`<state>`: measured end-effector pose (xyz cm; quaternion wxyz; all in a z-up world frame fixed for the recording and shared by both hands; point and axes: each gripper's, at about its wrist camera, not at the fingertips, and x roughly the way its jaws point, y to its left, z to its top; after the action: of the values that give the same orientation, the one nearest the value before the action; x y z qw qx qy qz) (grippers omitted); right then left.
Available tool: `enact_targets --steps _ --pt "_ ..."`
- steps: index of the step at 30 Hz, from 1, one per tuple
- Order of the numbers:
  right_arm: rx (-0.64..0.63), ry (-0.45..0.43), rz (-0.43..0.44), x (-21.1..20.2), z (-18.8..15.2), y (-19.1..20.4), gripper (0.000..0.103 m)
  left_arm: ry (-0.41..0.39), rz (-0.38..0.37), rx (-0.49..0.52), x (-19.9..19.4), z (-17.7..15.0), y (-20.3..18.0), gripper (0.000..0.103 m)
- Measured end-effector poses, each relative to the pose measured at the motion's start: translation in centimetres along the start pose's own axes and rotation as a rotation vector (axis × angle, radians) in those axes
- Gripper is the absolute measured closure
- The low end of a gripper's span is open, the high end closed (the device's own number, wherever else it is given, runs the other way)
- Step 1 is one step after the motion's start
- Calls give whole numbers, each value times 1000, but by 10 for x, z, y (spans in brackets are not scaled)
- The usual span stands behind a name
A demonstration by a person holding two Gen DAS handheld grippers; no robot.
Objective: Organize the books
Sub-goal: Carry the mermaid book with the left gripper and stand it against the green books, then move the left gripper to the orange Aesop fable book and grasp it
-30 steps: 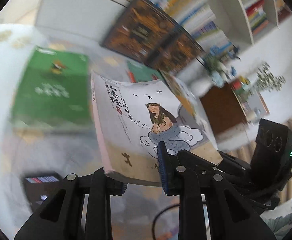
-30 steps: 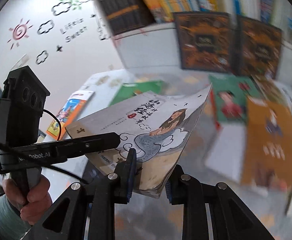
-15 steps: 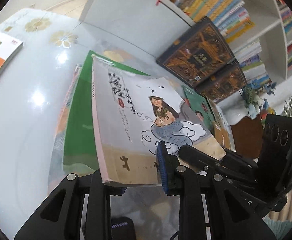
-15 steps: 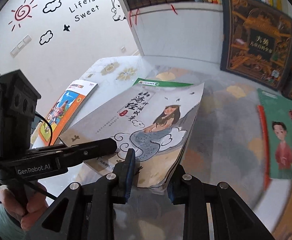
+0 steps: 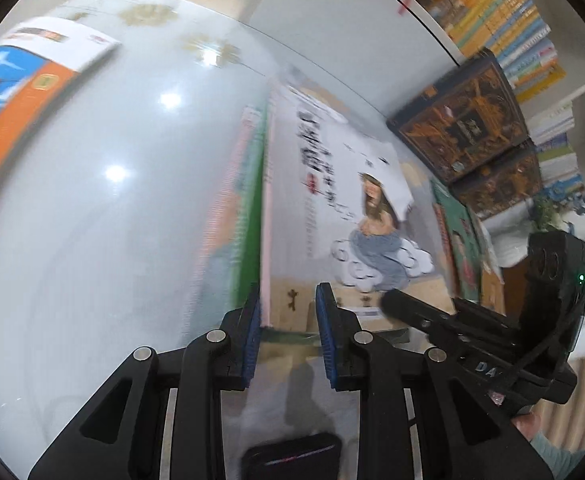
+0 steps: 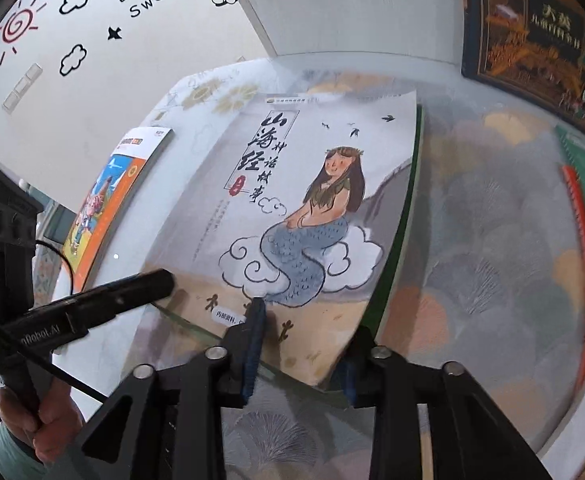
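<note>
Looking along my left claw (image 5: pixel 286 320), I see its blue pads (image 5: pixel 252 336) closed on the near spine corner of the mermaid book (image 5: pixel 332 200); the picture is smeared, but the pink spine edge sits between them and I read it as clamped. That book lies flat on a green book (image 5: pixel 248 216), which rests on the glossy tabletop (image 5: pixel 92 220). Its long axis runs straight away from the claw toward the white cabinet (image 5: pixel 332 32). An orange book (image 5: pixel 16 100) lies well apart to the left.

Switching to the right wrist view, my right claw (image 6: pixel 300 344) has just been opening. The book's (image 6: pixel 304 200) near right corner is between the pads (image 6: pixel 254 340), yet the cover lies slack and neither pad presses it, so I call this claw apart. The green edge (image 6: pixel 404 248) peeks out along the right side, showing the stack is nearly squared. The left tool's black finger (image 6: pixel 124 296) rests across the near left corner.

Both claws sit at the near short edge, so pulling straight back should clear them without dragging the book, I judge.
</note>
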<state>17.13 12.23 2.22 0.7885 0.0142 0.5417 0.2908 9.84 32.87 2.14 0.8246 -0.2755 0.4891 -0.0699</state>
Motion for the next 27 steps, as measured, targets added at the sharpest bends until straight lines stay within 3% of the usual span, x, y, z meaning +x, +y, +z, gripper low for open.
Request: enact_targets --steps 3,6,7,11,12,16,22,27 --pt "5 6 -9 -6 -8 -2 60 -19 36 10 -17 -5 3 81" --pt "16 21 -19 -17 -29 -8 58 -17 52 55 -26 -12 -7 74" --pt "26 34 -17 -23 -41 -11 58 -6 57 86 -29 -16 -17 69" --pt "85 38 -44 -52 -88 -24 58 25 61 200 -29 -33 -58 65" --pt "103 37 -52 -59 -99 -29 58 35 60 222 -27 -38 -68 58" --pt "226 28 -96 -94 -155 -58 57 77 13 331 -17 -64 -119 52" --pt "445 -50 -160 -155 -224 -117 57 171 -144 391 13 -96 -198 52" --pt "690 -174 -225 -213 -259 -187 57 221 -147 501 50 -117 -266 52"
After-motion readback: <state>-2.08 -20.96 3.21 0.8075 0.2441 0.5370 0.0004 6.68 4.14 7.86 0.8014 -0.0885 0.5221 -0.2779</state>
